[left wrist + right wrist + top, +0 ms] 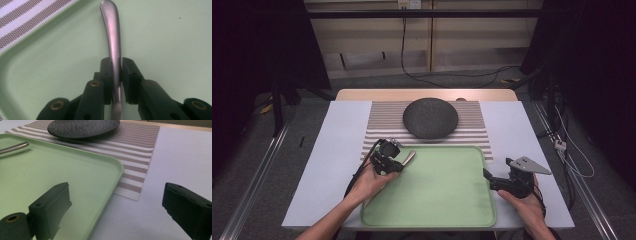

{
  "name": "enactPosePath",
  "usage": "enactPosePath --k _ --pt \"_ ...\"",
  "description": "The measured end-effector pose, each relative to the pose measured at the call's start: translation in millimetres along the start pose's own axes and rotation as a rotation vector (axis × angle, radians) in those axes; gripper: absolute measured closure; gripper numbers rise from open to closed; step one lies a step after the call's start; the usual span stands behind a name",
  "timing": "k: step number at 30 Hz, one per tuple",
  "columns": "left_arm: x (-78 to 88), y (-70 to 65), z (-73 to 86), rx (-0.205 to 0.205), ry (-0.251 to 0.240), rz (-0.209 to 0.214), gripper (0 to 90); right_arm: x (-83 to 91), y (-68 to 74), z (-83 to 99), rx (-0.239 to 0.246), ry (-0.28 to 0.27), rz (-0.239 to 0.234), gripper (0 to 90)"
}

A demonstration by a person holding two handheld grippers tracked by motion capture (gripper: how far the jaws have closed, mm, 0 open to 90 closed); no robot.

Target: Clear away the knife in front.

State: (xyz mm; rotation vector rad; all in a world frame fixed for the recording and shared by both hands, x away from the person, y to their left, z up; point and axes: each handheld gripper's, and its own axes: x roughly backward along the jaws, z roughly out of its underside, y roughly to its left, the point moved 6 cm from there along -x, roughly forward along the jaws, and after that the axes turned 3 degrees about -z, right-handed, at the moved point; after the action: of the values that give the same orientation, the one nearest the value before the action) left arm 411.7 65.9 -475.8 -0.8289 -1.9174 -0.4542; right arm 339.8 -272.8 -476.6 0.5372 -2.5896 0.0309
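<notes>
While the left gripper (398, 163) is clamped on a metal handle (113, 45), the utensil is held over the near-left corner of the green tray (447, 200), its free end pointing out toward the tray's middle. Jaws are seen pressed tight on both sides of the handle in the left gripper view; which utensil it is cannot be told, since the working end is hidden behind the jaws. The right gripper (490, 176) is kept at the tray's right edge with jaws spread wide and nothing between them. A dark plate (430, 118) is set on the striped mat (472, 131) beyond the tray, bare.

Progress, as judged: pickup is done, utensil is lifted or nearly so. Placement is left, whether on the tray or by the plate cannot be told. Release not yet made.
</notes>
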Motion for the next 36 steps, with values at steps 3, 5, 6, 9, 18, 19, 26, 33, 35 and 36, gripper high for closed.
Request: enactPosePath --k 3,5,6,9,18,19,26,33,35,36 --pt "-1.8 -0.2 1.7 0.000 0.005 0.002 79.8 0.2 0.3 0.0 0.001 0.000 -0.002 8.0" --pt "-1.5 1.8 2.0 0.000 -0.002 -0.001 79.7 0.4 0.1 0.1 0.000 0.000 -0.001 8.0" --pt "-1.5 1.8 2.0 0.000 -0.002 -0.001 79.6 0.4 0.1 0.1 -0.001 0.001 -0.001 8.0" --pt "-1.7 3.2 3.8 -0.010 -0.020 0.007 79.3 0.4 0.6 0.2 0.001 0.000 -0.001 8.0" --pt "0.2 2.6 9.0 -0.063 -0.024 0.027 77.7 0.6 0.8 0.3 0.001 0.001 -0.003 8.0" --pt "0.2 2.6 9.0 -0.063 -0.024 0.027 77.0 0.4 0.9 0.3 0.002 0.001 -0.003 8.1" --pt "1.8 3.8 10.9 -0.052 -0.029 0.042 62.8 0.3 0.6 0.6 0.003 0.002 -0.006 8.1" --pt "0.2 4.8 1.8 -0.071 -0.121 0.040 36.8 0.4 0.6 0.8 0.002 0.005 -0.008 8.4" --pt "-0.2 4.6 0.8 -0.068 -0.129 0.045 31.6 0.2 1.1 1.2 0.007 0.008 -0.011 8.4" --pt "-0.5 5.2 0.2 -0.081 -0.131 0.033 29.2 0.3 1.2 1.1 0.008 0.008 -0.010 8.4"
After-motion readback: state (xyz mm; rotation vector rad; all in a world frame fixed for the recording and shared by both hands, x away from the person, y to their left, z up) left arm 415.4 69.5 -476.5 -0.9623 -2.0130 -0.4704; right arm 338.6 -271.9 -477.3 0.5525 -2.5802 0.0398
